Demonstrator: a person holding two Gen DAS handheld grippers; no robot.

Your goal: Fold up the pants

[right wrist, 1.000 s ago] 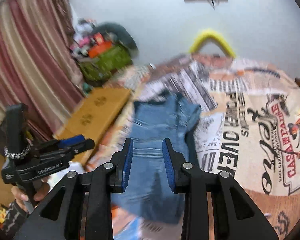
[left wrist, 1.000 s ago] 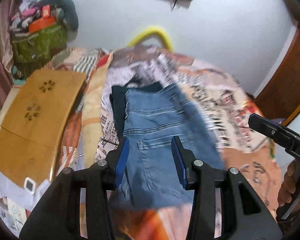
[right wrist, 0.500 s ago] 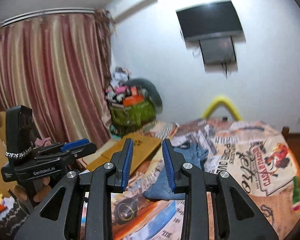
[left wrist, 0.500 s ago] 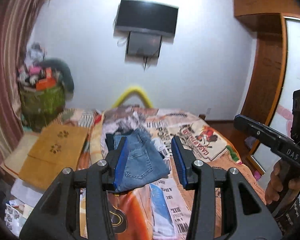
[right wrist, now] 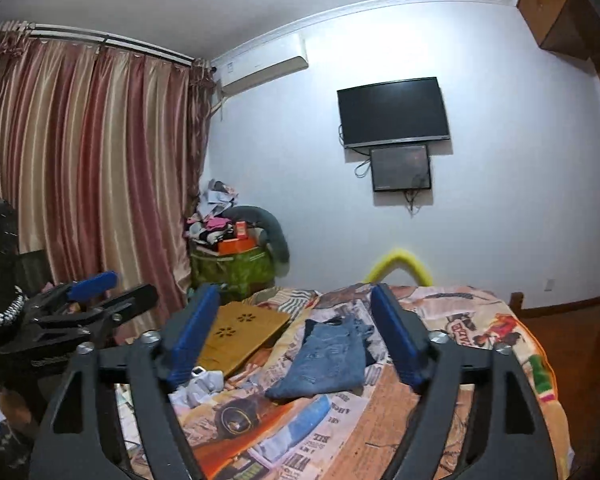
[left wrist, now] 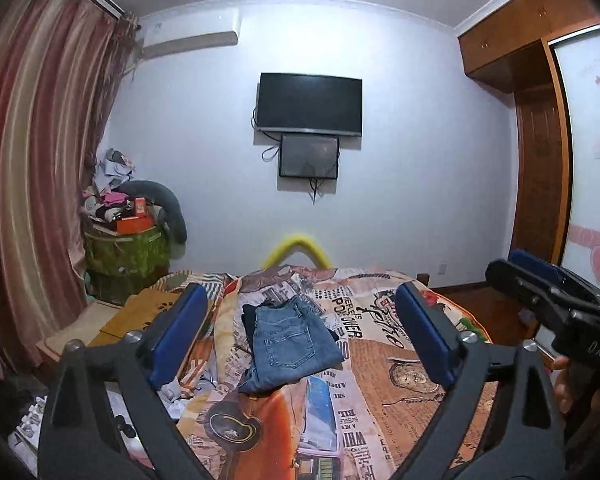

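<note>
Folded light blue jeans (left wrist: 290,346) lie on the printed bedspread (left wrist: 384,364), on top of a dark garment whose edge shows at their far left. They also show in the right wrist view (right wrist: 328,362). My left gripper (left wrist: 300,332) is open and empty, held back from the bed with the jeans seen between its blue pads. My right gripper (right wrist: 296,336) is open and empty too, likewise well short of the jeans. The right gripper shows at the right edge of the left wrist view (left wrist: 540,284); the left gripper shows at the left of the right wrist view (right wrist: 88,304).
A wooden lap desk (left wrist: 140,316) lies at the bed's left edge. A green bin piled with clutter (left wrist: 126,248) stands by the striped curtain (left wrist: 28,184). A TV (left wrist: 309,104) hangs on the far wall. A wooden wardrobe (left wrist: 540,160) stands at right. A yellow bent tube (left wrist: 298,248) rises behind the bed.
Both grippers have pulled back and up from the jeans, which now look small and far. Both have opened wider. The jeans lie still.
</note>
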